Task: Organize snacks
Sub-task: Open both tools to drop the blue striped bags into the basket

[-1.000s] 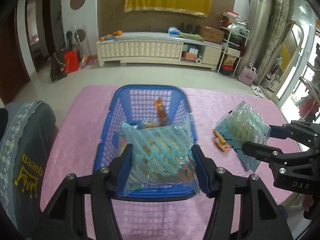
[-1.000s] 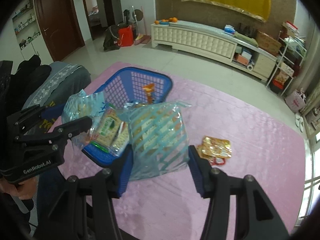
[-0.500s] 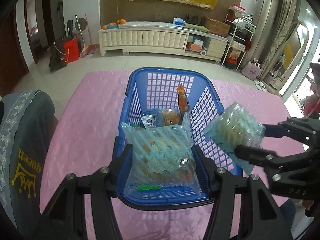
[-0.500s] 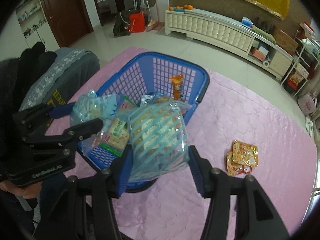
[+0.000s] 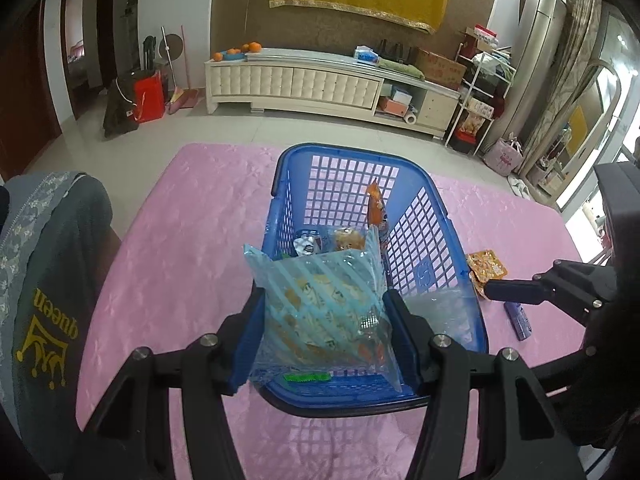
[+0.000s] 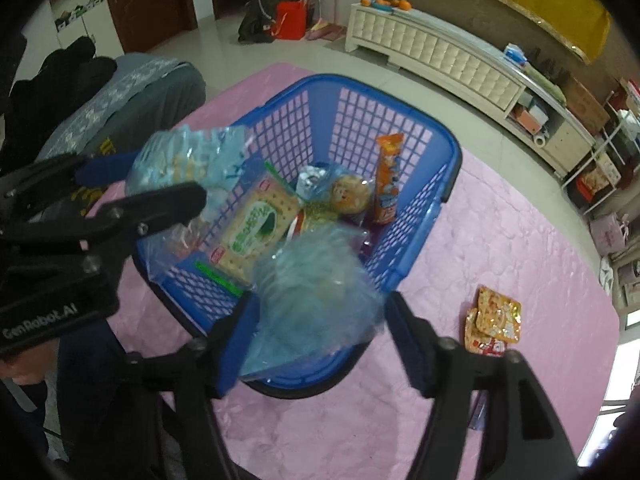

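Two striped bags are hanging over the blue basket (image 5: 460,280), one in each gripper. The left gripper (image 5: 324,336) is holding its striped bag (image 5: 320,308) firmly between narrow fingers, above the near end of the basket; the bag is standing upright with its long side running up and away from the fingers. The right gripper (image 6: 316,336) is over the near right corner of the basket, and its fingers have just been opening: the second striped bag (image 6: 316,292) is blurred between them, the right finger (image 6: 404,336) is standing apart from it, and I judge it is dropping into the basket. So the right hand is nearer to finishing; the left bag is waiting directly above the same opening.

Inside the basket a cracker packet (image 6: 256,228), a round bun (image 6: 350,194) and an orange stick packet (image 6: 388,178) are already lying or leaning, so free room is mainly at the near end. Outside the basket, to its right on the pink surface (image 6: 500,220), two orange packets (image 6: 494,320) are lying, well apart from both grippers. The falling bag could be taking the place where the left bag should go.
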A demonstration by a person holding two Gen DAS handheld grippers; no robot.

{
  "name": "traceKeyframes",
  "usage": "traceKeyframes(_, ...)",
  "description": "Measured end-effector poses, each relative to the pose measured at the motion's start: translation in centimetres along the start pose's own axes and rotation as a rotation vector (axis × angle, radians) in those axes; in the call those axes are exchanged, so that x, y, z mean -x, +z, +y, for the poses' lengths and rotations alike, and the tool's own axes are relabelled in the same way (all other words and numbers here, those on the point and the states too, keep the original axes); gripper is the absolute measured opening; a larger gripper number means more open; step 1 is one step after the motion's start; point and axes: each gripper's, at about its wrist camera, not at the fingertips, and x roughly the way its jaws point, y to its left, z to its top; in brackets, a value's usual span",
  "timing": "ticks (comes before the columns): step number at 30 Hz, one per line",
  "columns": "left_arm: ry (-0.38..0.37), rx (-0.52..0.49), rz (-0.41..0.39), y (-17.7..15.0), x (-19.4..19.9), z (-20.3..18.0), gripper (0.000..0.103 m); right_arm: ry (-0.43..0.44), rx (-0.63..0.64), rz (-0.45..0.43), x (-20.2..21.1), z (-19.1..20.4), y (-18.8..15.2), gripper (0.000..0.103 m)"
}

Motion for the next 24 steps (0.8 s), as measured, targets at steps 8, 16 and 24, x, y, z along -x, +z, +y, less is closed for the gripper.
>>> traceKeyframes(8, -0.007, 0.003, 0.015, -0.3, 0.2, -0.6, 0.056, 0.008, -0.098, -0.036, 1.5, -2.5, -1.6, 0.083)
traceKeyframes(16, -0.025, -0.027, 0.042, -0.4, -0.2, -2.5, 0.056, 0.023, -0.164, -0.062, 2.3, -4.6, -2.6, 0.083)
traceKeyframes(24, -0.031, -0.083, 0.073, -0.2, -1.4, -5.5, 0.056, 0.044, -0.210, -0.089, 2.6, -6.6, -4.0, 0.083)
